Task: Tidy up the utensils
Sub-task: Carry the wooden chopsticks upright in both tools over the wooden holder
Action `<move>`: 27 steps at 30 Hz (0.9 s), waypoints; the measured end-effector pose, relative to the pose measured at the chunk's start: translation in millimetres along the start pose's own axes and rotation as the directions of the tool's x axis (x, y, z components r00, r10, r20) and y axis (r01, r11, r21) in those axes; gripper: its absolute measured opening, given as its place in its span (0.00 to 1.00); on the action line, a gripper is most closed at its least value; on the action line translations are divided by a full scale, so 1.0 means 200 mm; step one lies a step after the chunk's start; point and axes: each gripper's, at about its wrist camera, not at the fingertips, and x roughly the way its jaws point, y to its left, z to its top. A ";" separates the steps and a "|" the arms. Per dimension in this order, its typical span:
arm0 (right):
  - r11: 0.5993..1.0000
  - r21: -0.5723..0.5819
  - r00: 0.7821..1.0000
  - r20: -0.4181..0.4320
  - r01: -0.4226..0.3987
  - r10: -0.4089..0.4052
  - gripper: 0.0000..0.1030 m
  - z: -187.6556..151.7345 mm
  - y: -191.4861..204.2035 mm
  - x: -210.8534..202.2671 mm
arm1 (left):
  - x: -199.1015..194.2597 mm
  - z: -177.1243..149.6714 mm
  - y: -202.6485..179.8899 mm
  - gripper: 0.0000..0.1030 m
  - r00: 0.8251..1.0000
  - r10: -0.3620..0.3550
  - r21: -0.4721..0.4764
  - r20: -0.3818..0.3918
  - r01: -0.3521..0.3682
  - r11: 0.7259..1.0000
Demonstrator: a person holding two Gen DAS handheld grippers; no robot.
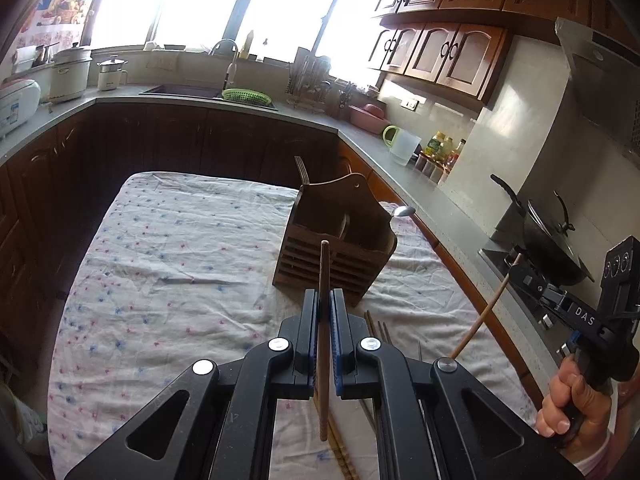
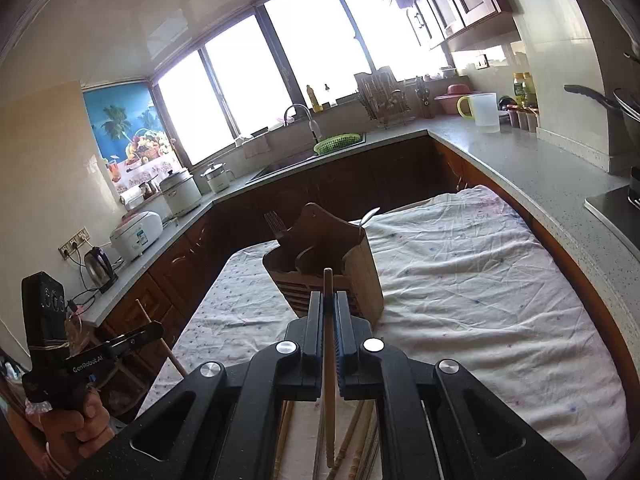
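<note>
Wok (image 1: 554, 240) only beside left gripper's (image 1: 325, 300) chopstick (image 1: 325, 320).

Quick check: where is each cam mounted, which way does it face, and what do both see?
Left wrist view: sits on the left gripper, faces the wooden holder on the cloth; jaws clamp a chopstick; right hand shows at the right edge.
Right wrist view: sits on the right gripper, faces the same holder from the other side; jaws clamp a pale chopstick; left hand shows bottom left.
Shared: holder, cloth, sink, window.
</note>
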 end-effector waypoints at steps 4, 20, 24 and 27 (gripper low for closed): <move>1.000 -0.004 1.000 0.029 -0.002 0.002 0.05 0.04 0.00 -0.01 | 0.00 0.04 -0.01 0.04 1.000 -0.002 0.014 0.019 0.002 1.000; 1.000 0.000 0.966 0.258 0.027 -0.026 0.05 0.51 0.06 0.12 | 0.12 0.50 -0.13 0.04 0.969 0.032 0.079 0.247 -0.053 0.995; 0.999 0.015 0.944 0.325 0.049 -0.051 0.05 0.62 0.04 0.20 | 0.24 0.60 -0.12 0.04 0.952 0.058 0.051 0.302 -0.076 0.996; 0.998 0.007 0.939 0.340 0.056 -0.055 0.05 0.67 0.03 0.29 | 0.36 0.62 -0.09 0.04 0.943 0.075 0.025 0.325 -0.088 0.996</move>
